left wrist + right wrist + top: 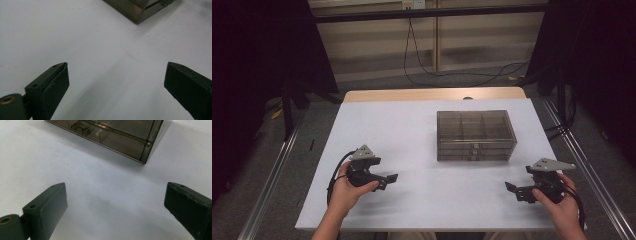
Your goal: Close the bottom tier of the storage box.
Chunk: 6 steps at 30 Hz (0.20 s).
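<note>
White tabletop (pixel 412 130) carries a smoky clear drawer organiser (pixel 475 135) right of centre, well apart from left gripper (pixel 387 179) and right gripper (pixel 513 189), both jaws spread and empty; risk: a one-sided pull could slide the light box.

From the high view I see the white worktop (pixel 422 150) evenly lit from above while the room around it sinks into near black. Shadows under things are soft and faint. In both gripper views the near tongs look slightly blurred, with mild grain and no glare.
</note>
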Tool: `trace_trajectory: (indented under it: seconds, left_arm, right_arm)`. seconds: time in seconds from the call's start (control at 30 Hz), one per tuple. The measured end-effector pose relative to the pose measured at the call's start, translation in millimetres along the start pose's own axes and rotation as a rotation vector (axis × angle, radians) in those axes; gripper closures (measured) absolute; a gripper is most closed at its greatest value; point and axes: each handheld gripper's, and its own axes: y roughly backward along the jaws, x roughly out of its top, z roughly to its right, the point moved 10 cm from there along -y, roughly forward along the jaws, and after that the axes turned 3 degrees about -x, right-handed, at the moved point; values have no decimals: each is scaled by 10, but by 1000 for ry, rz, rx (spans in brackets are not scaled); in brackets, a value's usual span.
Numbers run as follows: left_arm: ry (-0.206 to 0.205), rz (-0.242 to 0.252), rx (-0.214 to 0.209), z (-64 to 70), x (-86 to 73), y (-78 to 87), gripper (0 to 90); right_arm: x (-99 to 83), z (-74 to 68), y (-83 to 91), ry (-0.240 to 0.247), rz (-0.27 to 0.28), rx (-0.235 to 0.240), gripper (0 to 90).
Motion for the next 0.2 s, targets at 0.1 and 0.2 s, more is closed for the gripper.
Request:
trace_trajectory:
  seconds: [0.1, 0.2]
  left_arm:
    - [-4, -4, 1, -1, -9, -18, 61]
    - [-11, -13, 2, 2, -20, -38, 61]
  right_arm:
    - [-2, 0, -2, 0, 0, 2, 45]
    - [-6, -3, 1, -6, 0, 6, 45]
